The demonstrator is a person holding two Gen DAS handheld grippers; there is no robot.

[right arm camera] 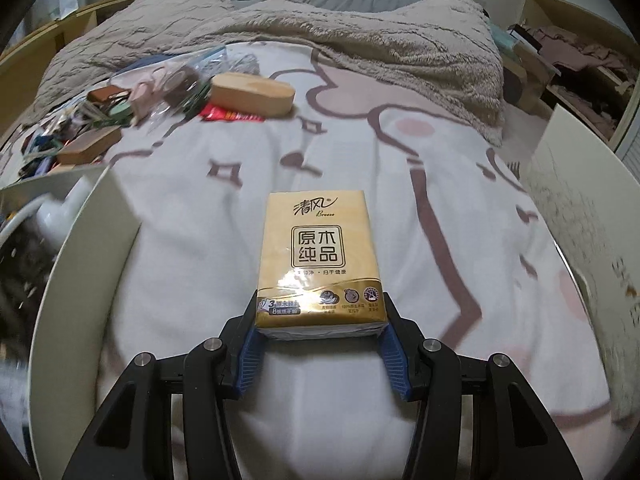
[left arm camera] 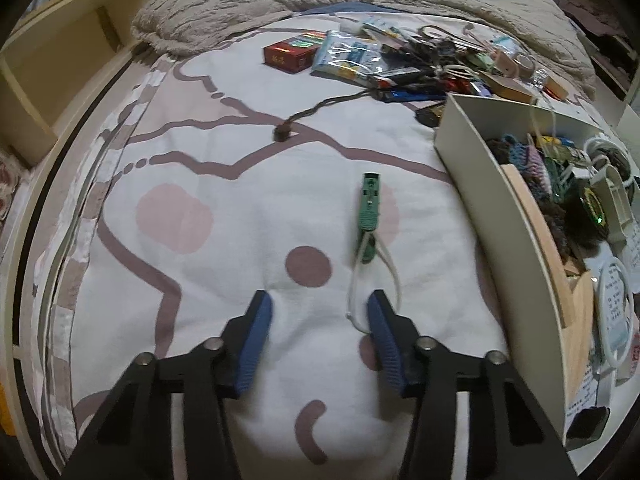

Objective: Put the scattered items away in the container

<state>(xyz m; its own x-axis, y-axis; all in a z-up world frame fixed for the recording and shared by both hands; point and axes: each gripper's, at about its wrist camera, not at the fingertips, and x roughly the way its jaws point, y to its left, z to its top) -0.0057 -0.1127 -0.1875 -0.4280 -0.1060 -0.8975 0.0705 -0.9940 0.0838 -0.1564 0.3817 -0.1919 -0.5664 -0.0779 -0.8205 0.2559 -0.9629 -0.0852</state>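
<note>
A bed (left arm camera: 224,208) is carrying everything — green clip (left arm camera: 369,216) lying at center, red box (left arm camera: 289,56) at twelve o'clock, white container (left arm camera: 480,184) sitting at three.

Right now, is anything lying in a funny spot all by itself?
Yes. A green clip with a white loop lies alone on the bedspread, apart from the pile and outside the box.
</note>
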